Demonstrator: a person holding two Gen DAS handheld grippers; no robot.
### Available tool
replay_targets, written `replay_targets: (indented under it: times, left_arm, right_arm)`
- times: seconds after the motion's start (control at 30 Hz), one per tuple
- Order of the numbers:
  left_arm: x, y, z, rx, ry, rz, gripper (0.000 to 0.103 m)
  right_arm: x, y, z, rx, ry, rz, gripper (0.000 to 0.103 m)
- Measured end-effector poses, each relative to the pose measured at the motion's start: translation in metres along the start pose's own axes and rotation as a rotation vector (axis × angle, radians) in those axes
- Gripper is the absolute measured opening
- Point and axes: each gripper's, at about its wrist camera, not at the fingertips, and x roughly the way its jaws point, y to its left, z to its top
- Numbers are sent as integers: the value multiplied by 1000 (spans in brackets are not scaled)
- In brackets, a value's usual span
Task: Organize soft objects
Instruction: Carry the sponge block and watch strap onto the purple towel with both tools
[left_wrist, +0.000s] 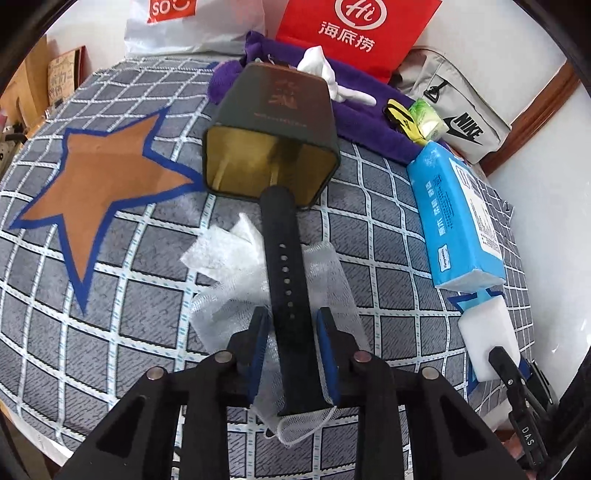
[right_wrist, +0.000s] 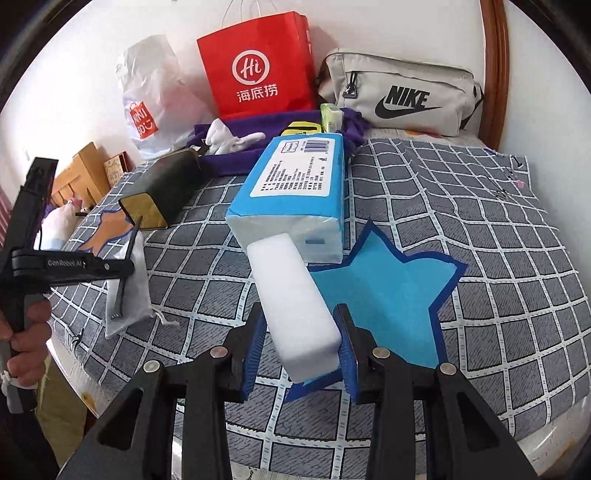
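Bedspread (left_wrist: 110, 258), grey checked with star patches, lies under everything I see. At its far edge stand a red bag (right_wrist: 258, 62), a white plastic bag (right_wrist: 151, 92) and a grey pouch (right_wrist: 402, 92), with a purple cloth (left_wrist: 369, 122) in front of them. A dark tin (left_wrist: 273, 129) lies on its side, open mouth toward my left camera. A blue tissue pack (right_wrist: 291, 192) lies beside it.

My right gripper (right_wrist: 301, 347) points steeply down, clamped on the near end of a white foam block (right_wrist: 291, 295); the block's far end reaches up against the tissue pack, above a blue star (right_wrist: 388, 295).

My left gripper (left_wrist: 291, 354) also tilts steeply down, its jaws narrow around a black strap (left_wrist: 284, 273) and white mesh (left_wrist: 229, 273). The strap's far end sits at the tin's mouth. Whether the pads press the strap I cannot tell; a sliver of gap shows on each side. A hand (right_wrist: 26, 332) grips the left handle at the bed's edge.
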Motion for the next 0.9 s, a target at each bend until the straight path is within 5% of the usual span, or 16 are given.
replay_targets:
  times: [0.53,0.9]
  left_arm:
    - [-31,-7,-1,38,-61,-14,20]
    - [-56,-5,0,16,-92,-20,20]
  right_arm:
    - [-7,-4,1,3,1,-20,37]
    - [-43,3,18,-11,-76,-39,37]
